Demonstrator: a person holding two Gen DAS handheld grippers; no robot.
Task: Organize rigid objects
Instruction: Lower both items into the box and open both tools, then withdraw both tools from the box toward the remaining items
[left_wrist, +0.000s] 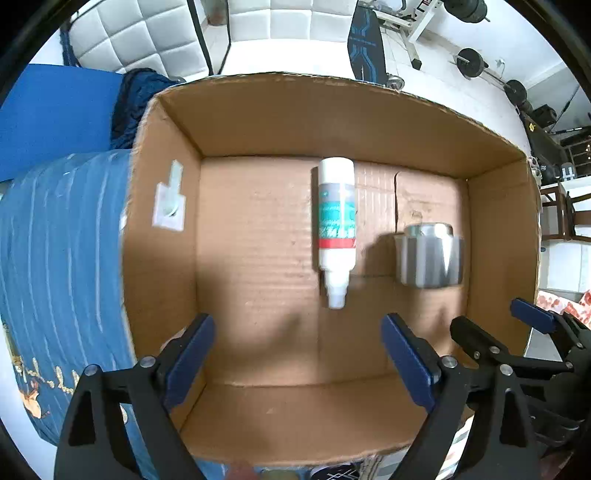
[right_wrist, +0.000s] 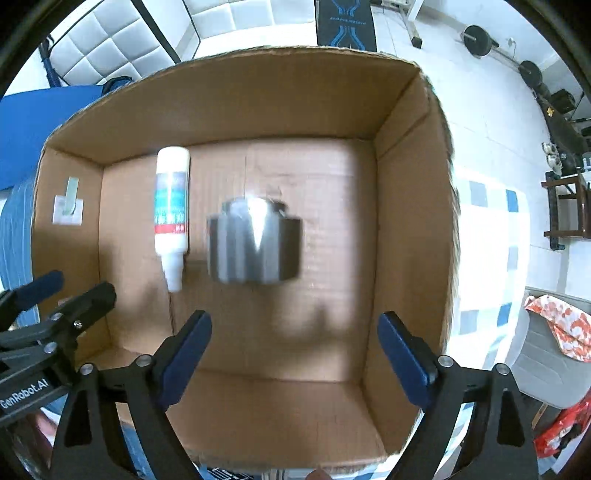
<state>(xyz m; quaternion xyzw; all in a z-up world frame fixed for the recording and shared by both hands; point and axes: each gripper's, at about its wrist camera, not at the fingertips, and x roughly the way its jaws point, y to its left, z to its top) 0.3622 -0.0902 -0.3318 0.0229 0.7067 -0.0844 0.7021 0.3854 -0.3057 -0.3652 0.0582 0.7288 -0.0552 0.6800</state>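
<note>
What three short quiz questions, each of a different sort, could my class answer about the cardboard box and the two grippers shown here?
1. True or false: the white bottle stands upright in the cardboard box.
2. Which lies nearer the box's right wall: A) the bottle, B) the metal cup?
3. How do the jaws of the left gripper and right gripper stand?

Key: 1. False, it lies on its side. 2. B. 3. Both open, holding nothing.
</note>
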